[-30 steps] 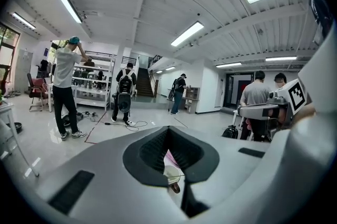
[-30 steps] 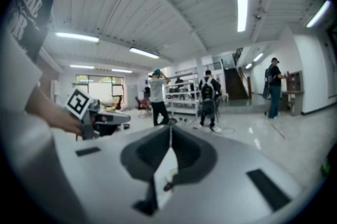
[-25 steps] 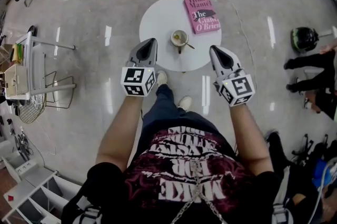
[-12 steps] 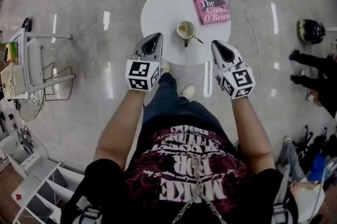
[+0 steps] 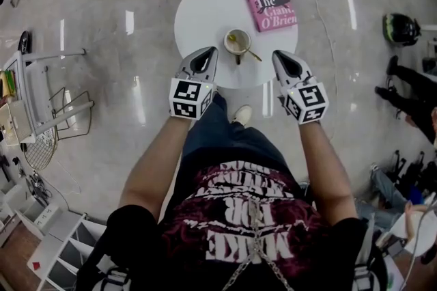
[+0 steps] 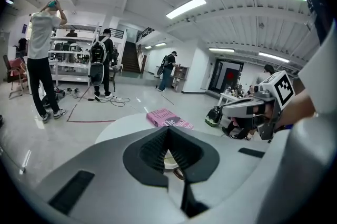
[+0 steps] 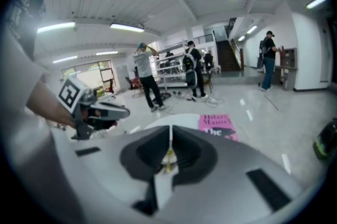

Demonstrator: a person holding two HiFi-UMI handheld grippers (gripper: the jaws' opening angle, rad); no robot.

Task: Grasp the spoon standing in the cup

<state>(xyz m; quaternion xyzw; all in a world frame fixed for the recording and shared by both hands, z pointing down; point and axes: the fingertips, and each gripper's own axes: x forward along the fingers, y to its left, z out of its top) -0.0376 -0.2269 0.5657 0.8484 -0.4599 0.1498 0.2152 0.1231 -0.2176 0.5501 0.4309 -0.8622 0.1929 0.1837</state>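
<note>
Spoon (image 5: 252,54) sits in the cup (image 5: 228,44) on the round white table (image 5: 205,16), just inside the near edge. Its handle leans out over the rim toward the near-right edge, tilted more than upright. A pink book (image 5: 268,1) lies by the far-right edge, apart from the cup.

Left gripper (image 5: 207,51) hangs over the near-left edge and right gripper (image 5: 278,54) over the near-right edge, the cup between them but touching neither. Both sets of fingers are clenched tip to tip with nothing in them. In each gripper view you only see the cup through the gap behind the closed tips.

Handling, as a judgement: the spoon looks small, thin and stiff, so it's light, and probably smooth and slippery. It will pivot or slide if you pinch near the end. Take the handle on the bare stretch just outside the rim, fingers across its flat faces. The right gripper is the closer one to that handle. Unclench first.

The cup looks light and could tip or skid if you drag the spoon sideways, so lift along the handle's lean. There's something pale inside; I can't tell what.
</note>
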